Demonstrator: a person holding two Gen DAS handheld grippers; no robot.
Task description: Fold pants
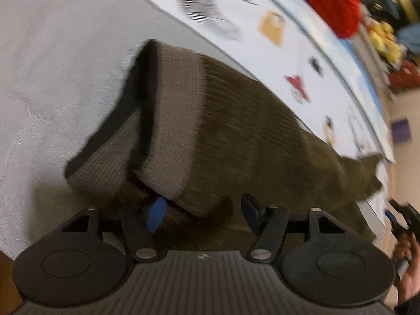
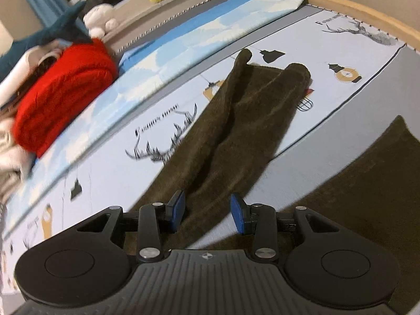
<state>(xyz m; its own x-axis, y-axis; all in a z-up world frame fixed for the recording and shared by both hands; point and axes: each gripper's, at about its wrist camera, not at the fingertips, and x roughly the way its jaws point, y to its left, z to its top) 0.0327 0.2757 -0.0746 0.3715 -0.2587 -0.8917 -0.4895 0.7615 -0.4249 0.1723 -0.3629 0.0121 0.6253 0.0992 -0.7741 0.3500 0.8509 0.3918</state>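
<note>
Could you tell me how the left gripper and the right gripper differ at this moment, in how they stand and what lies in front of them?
The left gripper has its jaws wider apart than the right gripper. The left gripper faces the ribbed waistband of the pants; the right gripper looks along the legs. The left view is blurred; the right view is sharper. Both have blue pads, are open and clamp nothing.
</note>
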